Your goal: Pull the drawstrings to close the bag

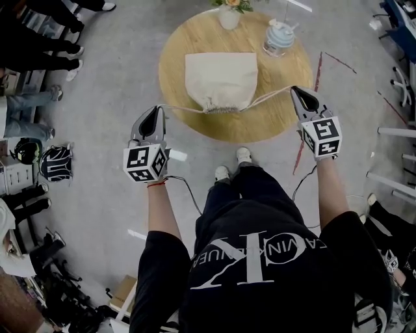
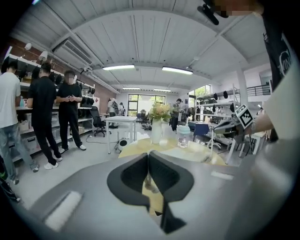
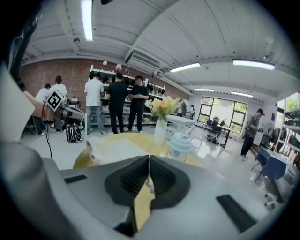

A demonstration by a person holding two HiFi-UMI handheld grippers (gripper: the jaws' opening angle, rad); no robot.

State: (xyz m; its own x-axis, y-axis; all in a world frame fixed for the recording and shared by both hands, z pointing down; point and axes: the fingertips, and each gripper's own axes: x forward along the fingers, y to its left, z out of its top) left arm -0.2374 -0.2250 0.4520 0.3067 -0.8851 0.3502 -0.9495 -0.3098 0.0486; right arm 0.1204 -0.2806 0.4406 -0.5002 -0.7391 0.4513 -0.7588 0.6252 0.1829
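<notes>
Our left tongs [image 1: 157, 109] are clenched on the left cord [image 1: 185, 109] and our right tongs [image 1: 296, 92] on the right cord [image 1: 270, 97]. Each pinches only the cord's end, so we can draw outward on both sides at once. Both cords run taut inward to the bag [image 1: 221, 75], which lies flat on the table [image 1: 172, 58], between the tongs and ahead of them, its mouth [image 1: 221, 107] puckered toward us; we judge it nearly closed

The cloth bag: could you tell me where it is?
Head view: the bag lies on the round table, below the vase, left of the jar.
</notes>
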